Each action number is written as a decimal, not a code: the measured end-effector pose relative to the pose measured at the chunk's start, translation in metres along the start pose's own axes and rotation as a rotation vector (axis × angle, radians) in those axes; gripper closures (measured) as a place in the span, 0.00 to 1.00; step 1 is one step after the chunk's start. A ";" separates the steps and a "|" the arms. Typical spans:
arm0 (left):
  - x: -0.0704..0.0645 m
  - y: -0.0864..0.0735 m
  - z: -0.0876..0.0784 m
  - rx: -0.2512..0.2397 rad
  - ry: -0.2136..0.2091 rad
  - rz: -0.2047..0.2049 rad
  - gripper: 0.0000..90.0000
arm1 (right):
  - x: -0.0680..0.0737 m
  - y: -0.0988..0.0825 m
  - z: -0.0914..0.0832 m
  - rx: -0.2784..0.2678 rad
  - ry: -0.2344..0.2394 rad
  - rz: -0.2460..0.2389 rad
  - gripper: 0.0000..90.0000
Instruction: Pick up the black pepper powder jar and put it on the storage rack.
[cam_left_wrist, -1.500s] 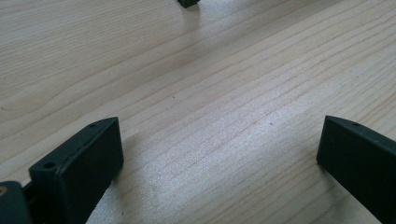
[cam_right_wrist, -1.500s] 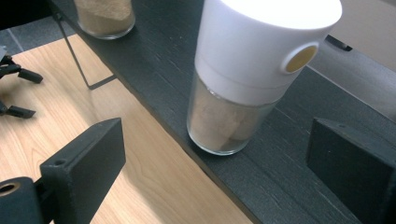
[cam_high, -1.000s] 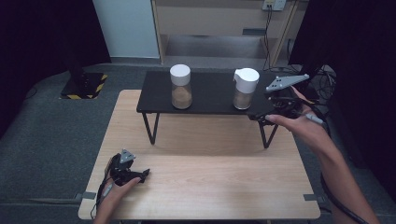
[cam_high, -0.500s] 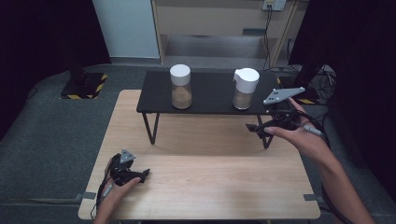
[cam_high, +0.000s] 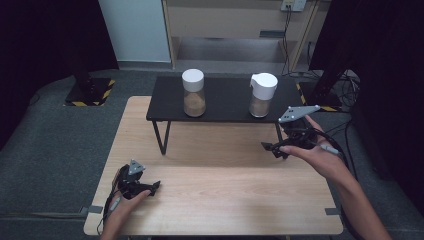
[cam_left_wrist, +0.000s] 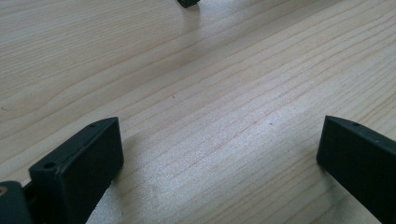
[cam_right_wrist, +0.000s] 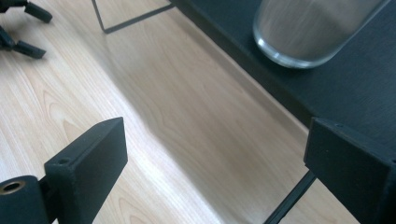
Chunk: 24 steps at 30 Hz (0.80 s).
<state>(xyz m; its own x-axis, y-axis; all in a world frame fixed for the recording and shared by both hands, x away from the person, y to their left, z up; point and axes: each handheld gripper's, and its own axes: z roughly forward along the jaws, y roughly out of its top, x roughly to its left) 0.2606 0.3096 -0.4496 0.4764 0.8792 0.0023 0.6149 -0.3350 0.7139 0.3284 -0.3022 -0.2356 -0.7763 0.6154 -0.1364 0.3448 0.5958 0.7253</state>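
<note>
I hold my right gripper (cam_high: 274, 148), jaws spread and empty, low beside the black shelf's (cam_high: 225, 107) right front corner, below the spouted jar (cam_high: 262, 95) standing there. My left gripper (cam_high: 150, 187) rests spread near the table's (cam_high: 225, 200) front-left corner. Judging this the approach, I next need to rise and square on the jar.

Count: two jars (cam_high: 193, 93) (cam_high: 262, 94), one black shelf (cam_high: 225, 105), one table (cam_high: 220, 195), two grippers (cam_high: 150, 187) (cam_high: 272, 148).
</note>
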 end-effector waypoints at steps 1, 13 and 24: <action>0.000 0.000 0.000 0.000 0.000 0.000 0.00 | 0.000 -0.002 0.002 0.002 0.003 0.002 0.08; 0.000 0.000 0.000 0.000 0.000 0.000 0.00 | 0.003 -0.019 0.016 0.019 0.033 0.023 0.07; 0.000 0.000 0.000 -0.001 0.002 0.000 0.00 | 0.009 -0.037 0.030 0.033 0.037 0.038 0.08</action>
<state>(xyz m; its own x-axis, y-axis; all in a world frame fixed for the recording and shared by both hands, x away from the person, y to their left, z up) 0.2603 0.3093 -0.4497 0.4753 0.8798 0.0033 0.6145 -0.3346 0.7144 0.3246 -0.3032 -0.2841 -0.7812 0.6186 -0.0841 0.3909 0.5898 0.7066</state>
